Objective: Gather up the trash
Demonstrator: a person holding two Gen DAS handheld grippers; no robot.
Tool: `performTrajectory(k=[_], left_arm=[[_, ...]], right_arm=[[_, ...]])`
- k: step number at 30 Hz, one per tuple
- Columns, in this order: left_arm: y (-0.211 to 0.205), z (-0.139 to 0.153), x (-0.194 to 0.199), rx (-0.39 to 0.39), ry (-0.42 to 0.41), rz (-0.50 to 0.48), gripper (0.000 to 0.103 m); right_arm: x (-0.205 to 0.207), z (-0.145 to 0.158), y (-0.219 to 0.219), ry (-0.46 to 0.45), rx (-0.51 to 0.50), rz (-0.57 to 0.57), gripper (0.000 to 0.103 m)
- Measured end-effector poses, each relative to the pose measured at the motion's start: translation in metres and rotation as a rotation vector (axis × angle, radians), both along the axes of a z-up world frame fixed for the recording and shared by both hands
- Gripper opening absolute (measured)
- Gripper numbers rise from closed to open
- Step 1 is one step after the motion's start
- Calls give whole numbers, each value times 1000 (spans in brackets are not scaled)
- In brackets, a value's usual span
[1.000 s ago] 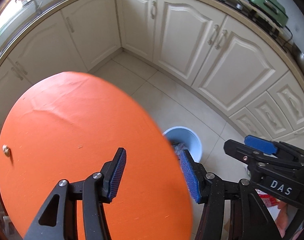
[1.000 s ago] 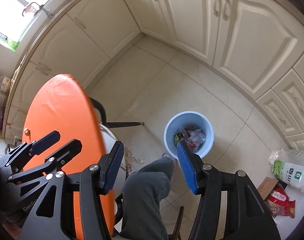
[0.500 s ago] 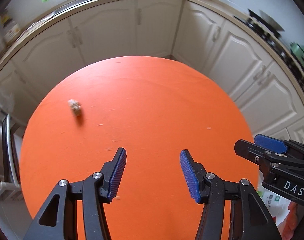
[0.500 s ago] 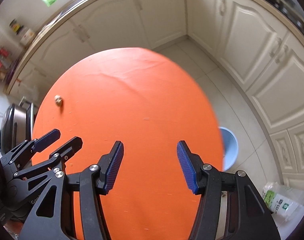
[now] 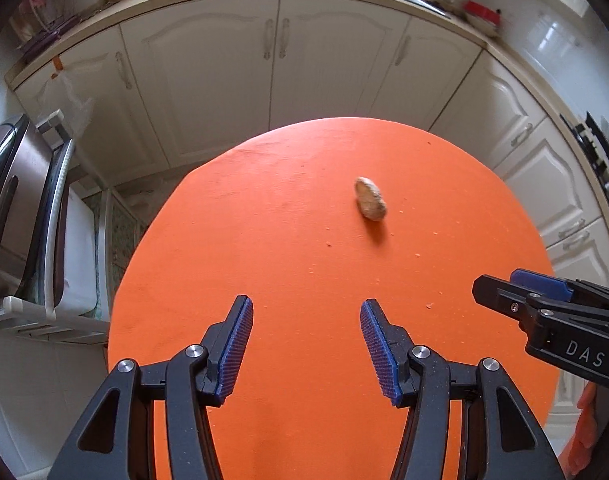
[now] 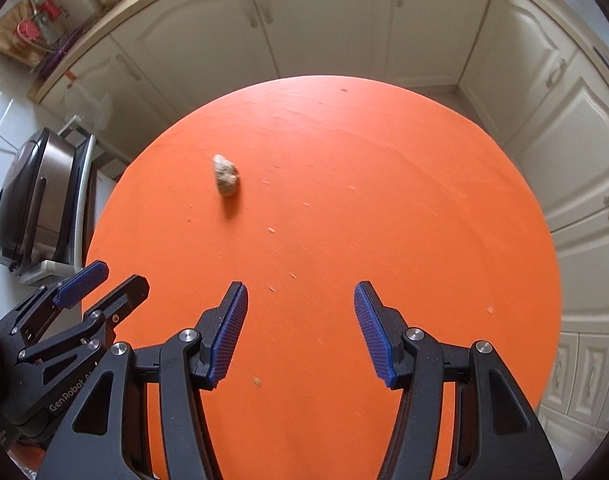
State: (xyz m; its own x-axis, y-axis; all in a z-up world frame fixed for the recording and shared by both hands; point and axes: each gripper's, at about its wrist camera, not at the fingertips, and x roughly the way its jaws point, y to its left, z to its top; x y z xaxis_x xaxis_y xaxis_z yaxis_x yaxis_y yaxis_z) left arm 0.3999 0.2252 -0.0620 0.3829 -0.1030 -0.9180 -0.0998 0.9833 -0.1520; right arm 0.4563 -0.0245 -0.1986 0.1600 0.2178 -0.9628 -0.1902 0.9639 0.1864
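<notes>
Kitchen, cream cabinets round an orange table [image 5: 304,264]: lone brown scrap [image 5: 370,204] lies beyond both tongs, left tongs [image 5: 306,340] and right tongs [image 6: 300,330] parted wide, empty, hovering short of the scrap, likely lining up the pick.
</notes>
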Motion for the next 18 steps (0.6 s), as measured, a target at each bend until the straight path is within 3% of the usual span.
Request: performTrajectory(k=[5,16,17,18], left_arm=[[36,-3,9,-31,12,58,52],[49,-33,56,-63,41,120,52],[49,-35,58,-66,44,123,52],[50,-39,65,-66,48,126,52]], right_arm=[[26,-11,36,23,-28,61,57],[78,-47,89,50,-42,121,53],[80,-53,92,57,-45,121,46],[81,-55,92,58,-53,124,29]])
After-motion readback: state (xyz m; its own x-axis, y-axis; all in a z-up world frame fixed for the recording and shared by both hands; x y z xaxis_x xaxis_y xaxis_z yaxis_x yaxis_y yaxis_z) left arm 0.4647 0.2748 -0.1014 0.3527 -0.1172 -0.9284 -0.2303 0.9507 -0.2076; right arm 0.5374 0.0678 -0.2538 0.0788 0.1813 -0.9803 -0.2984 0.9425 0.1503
